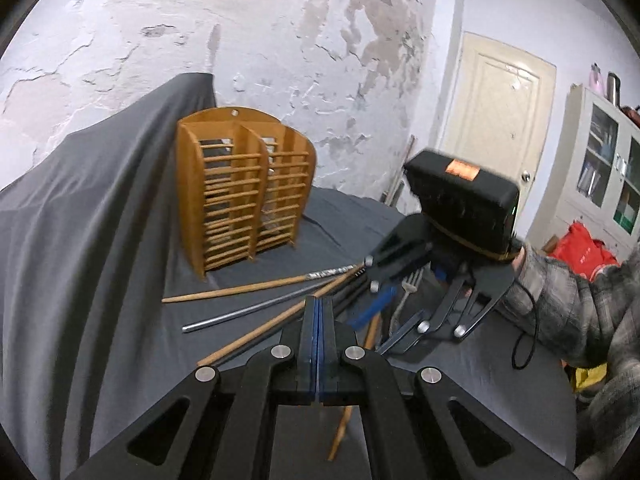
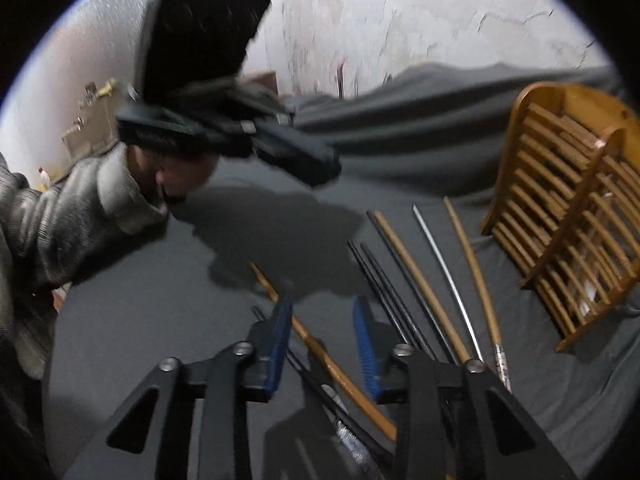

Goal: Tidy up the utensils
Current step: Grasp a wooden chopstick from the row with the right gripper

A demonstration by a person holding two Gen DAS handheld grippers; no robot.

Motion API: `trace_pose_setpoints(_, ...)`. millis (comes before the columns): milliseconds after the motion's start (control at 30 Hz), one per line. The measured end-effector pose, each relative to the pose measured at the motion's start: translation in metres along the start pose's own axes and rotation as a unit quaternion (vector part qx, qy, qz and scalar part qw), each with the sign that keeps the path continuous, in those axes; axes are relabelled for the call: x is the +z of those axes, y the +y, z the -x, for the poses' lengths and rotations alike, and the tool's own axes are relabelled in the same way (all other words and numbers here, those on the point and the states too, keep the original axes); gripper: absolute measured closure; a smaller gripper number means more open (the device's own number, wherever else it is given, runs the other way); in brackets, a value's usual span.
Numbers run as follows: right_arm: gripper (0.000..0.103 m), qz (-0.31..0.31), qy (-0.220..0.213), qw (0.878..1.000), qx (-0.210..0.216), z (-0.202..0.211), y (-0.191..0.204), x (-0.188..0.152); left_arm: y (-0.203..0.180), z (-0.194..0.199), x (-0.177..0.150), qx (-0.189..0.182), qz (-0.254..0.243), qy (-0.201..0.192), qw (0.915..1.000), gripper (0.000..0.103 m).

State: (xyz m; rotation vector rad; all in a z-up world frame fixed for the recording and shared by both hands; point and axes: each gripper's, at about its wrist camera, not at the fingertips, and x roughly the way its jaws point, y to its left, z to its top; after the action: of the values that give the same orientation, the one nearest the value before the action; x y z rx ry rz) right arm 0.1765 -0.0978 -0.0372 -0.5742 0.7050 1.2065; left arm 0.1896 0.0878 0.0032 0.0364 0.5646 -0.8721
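Left gripper (image 1: 319,312) pads pressed together on nothing, hovering over the scattered chopsticks (image 1: 256,288) — my right gripper (image 2: 322,332) is spread, a wooden chopstick (image 2: 320,356) lying under the gap, untouched; wooden holder (image 1: 244,188) stands upright on the grey cloth (image 1: 100,220) just beyond — fork (image 1: 408,284) beside the right tool

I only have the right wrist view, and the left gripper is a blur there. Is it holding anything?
Observer: No. From its own camera the left gripper is shut, pads together, with nothing between them.
Operator: How many compartments does the holder have?
Observer: Two, side by side. Seen from the front, a divider splits the holder.
Operator: Is everything on the table a stick?
Observer: No. A fork lies among the sticks.
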Motion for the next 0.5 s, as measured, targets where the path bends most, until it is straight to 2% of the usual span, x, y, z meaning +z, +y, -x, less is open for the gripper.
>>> trace_pose_setpoints(167, 0.078, 0.022, 0.055, 0.997, 0.047, -0.019, 0.006, -0.004, 0.007, 0.011, -0.001, 0.008, 0.014, -0.020, 0.9997, 0.103)
trace_pose_setpoints(200, 0.079, 0.025, 0.052, 0.997, 0.053, -0.018, 0.006, -0.004, 0.007, 0.012, -0.002, 0.009, 0.015, -0.022, 0.9996, 0.103)
trace_pose_setpoints(233, 0.083, 0.026, 0.060, 0.996, 0.056, -0.019, 0.004, -0.003, 0.007, 0.014, -0.002, 0.010, 0.015, -0.024, 0.9995, 0.103)
trace_pose_setpoints(300, 0.090, 0.043, 0.078, 0.995, 0.051, -0.020, 0.005, 0.001, 0.008, 0.016, -0.001, 0.014, 0.018, -0.029, 0.9993, 0.103)
trace_pose_setpoints(400, 0.090, 0.096, 0.104, 0.989, 0.045, -0.024, 0.012, 0.008, 0.011, 0.021, -0.002, 0.025, 0.027, -0.034, 0.9987, 0.103)
trace_pose_setpoints(500, 0.092, 0.131, 0.109, 0.985, 0.033, -0.022, 0.022, 0.007, 0.018, 0.026, -0.002, 0.048, 0.042, -0.046, 0.9969, 0.103)
